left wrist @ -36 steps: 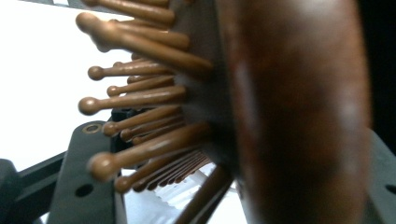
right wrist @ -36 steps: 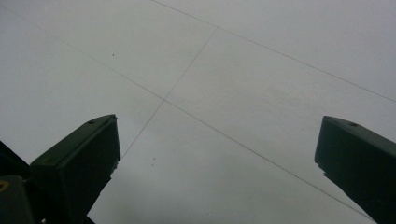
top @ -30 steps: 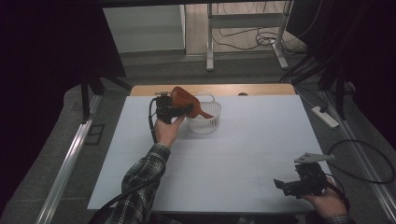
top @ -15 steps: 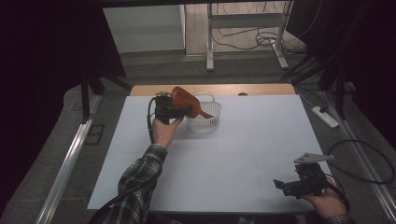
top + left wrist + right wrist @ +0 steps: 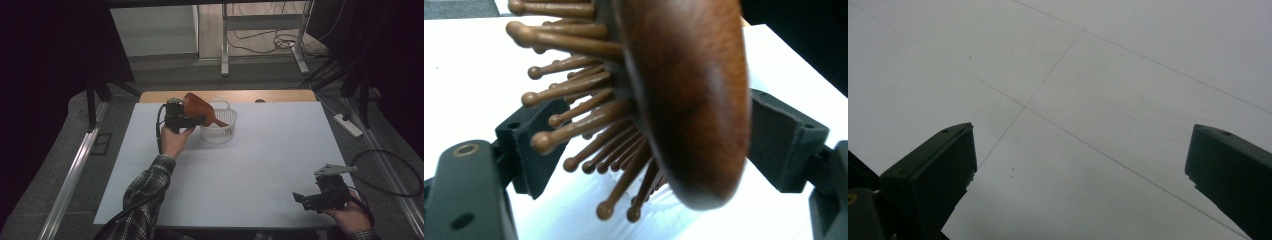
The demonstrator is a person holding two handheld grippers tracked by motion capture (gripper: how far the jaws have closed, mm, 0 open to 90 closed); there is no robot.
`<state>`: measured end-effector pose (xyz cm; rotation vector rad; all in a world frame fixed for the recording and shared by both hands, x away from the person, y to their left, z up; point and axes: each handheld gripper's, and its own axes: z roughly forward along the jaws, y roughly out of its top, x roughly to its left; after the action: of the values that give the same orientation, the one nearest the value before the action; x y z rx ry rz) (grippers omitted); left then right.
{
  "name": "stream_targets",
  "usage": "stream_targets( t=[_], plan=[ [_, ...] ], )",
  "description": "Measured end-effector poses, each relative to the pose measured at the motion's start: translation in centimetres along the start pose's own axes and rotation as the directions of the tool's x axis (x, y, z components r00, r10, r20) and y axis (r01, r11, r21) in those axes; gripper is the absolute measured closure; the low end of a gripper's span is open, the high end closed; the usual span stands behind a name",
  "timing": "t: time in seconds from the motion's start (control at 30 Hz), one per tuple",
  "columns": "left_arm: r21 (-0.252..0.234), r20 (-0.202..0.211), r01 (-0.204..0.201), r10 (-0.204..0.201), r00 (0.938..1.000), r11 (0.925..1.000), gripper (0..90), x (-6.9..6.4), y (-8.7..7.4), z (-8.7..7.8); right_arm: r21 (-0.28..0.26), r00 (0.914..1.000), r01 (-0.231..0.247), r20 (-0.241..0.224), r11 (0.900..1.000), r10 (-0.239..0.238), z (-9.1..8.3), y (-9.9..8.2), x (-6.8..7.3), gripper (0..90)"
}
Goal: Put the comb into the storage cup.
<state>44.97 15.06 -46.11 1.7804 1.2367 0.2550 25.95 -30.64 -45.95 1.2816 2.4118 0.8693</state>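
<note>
While the left gripper point(image 5: 192, 119) hangs near the far edge of the table point(image 5: 260, 170), its jaws have just been opening around a wooden hairbrush point(image 5: 200, 109), whose head sits between them and whose handle slopes down over the rim of a white basket point(image 5: 220, 131) standing just beside it. In the left gripper view the brush point(image 5: 684, 100) shows its smooth brown back toward the right jaw and its round-tipped bristles point(image 5: 574, 90) fanned toward the left one; both black pads stand slightly off it, so the hold looks let go or nearly so, and the brush seems to rest on the basket alone. The risk, as I judge it, is that the heavy head, still outside the rim, tips the brush back out onto the table, or drags the light basket over. Bristles could also snag on the left pad as the gripper withdraws, which would pull the brush along with it. The right gripper point(image 5: 320, 197) rests in the person's hand at the near right corner, jaws spread wide and empty over the bare white surface point(image 5: 1088, 90), well apart from the basket.
</note>
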Motion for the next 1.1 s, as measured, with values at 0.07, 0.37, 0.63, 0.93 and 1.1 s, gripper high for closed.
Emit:
stream_targets(
  t=[0.07, 0.37, 0.63, 0.93, 1.1],
  plan=[
    [0.003, 0.002, -0.012, 0.012, 0.9999, 0.9999, 15.5, 0.0, 0.0, 0.0, 0.0, 1.0, 0.0, 0.0, 1.0, 0.0, 0.0, 0.0, 0.0, 0.0],
    [0.026, 0.023, -0.053, 0.052, 0.9984, 0.9983, 7.5, 0.0, 0.1, -0.5, -0.007, 1.0, 0.006, 0.007, 1.0, -0.006, -0.1, 0.0, 0.1, 0.0],
    [0.05, 0.016, -0.119, 0.119, 0.9928, 0.9916, 3.7, -0.6, 0.3, -1.1, -0.009, 1.0, 0.0, 0.009, 1.0, 0.0, -0.1, 0.0, 0.1, 0.0],
    [0.065, -0.002, -0.18, 0.18, 0.9837, 0.9816, 1.7, -0.6, -0.5, -1.2, -0.007, 1.0, 0.002, 0.01, 1.0, -0.002, -0.1, 0.0, 0.1, 0.0],
    [0.055, -0.005, -0.195, 0.196, 0.9807, 0.9793, 0.6, -0.5, -0.6, -1.4, -0.007, 1.0, 0.002, 0.009, 1.0, -0.001, -0.1, 0.0, 0.1, 0.0]
  ],
)
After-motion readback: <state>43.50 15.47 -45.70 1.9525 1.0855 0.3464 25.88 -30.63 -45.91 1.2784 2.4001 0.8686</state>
